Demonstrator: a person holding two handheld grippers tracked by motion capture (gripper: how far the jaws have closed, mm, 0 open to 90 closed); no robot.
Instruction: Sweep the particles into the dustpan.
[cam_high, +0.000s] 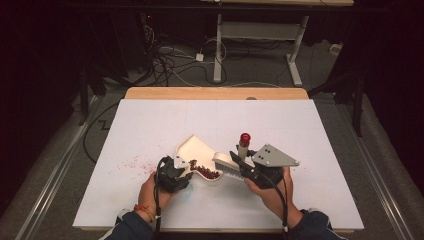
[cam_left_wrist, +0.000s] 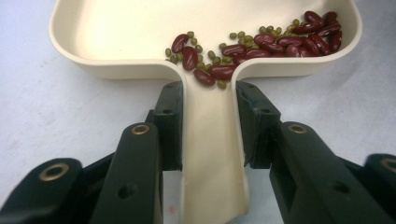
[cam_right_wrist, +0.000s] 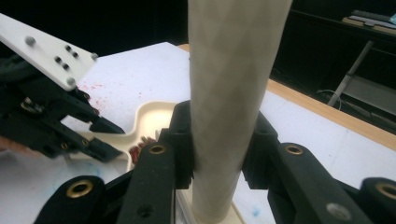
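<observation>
A white surface carries a cream dustpan near its front edge, centre. In the pan lie red kidney beans and small green beans. The left gripper has its jaws clamped on the pan's handle. The right gripper has its jaws clamped on a cream brush with a red-tipped handle.

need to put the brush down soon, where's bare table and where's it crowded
Bare: the far half of the table beyond the dustpan, and the right side past the right gripper. Crowded: near centre, where the brush, beans and left gripper sit.
</observation>
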